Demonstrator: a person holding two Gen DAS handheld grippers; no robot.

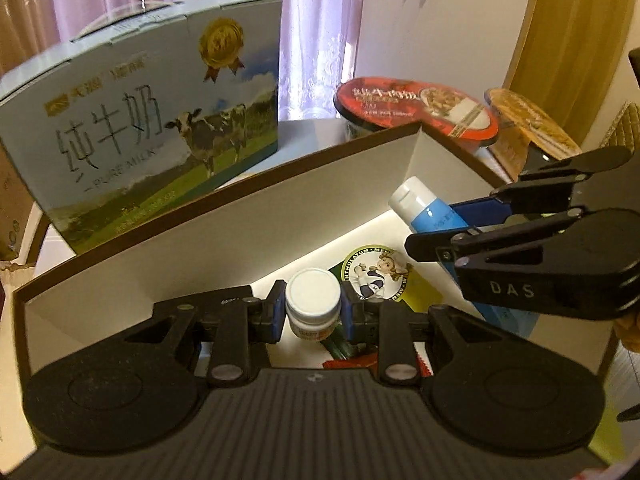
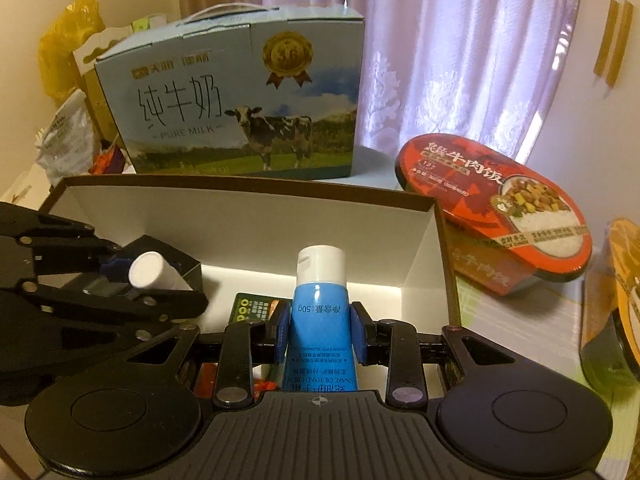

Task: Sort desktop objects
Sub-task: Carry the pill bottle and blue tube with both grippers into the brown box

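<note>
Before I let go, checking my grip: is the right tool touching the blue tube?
Touching. The right wrist view shows both blue pads of the right tool pressed against the sides of the blue tube.

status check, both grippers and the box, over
Left gripper shut on small white-capped jar. Right gripper shut on blue tube with white cap. Both over open white-lined cardboard box; green card lies inside.

The milk carton (image 2: 240,96) reads "纯牛奶" and "PURE MILK". The blue tube (image 2: 320,312) shows "50g" and "SNAKE OIL HAND CREAM". The right tool (image 1: 440,228) bears "DAS". The red bowl (image 2: 496,208) reads "牛肉饭".
</note>
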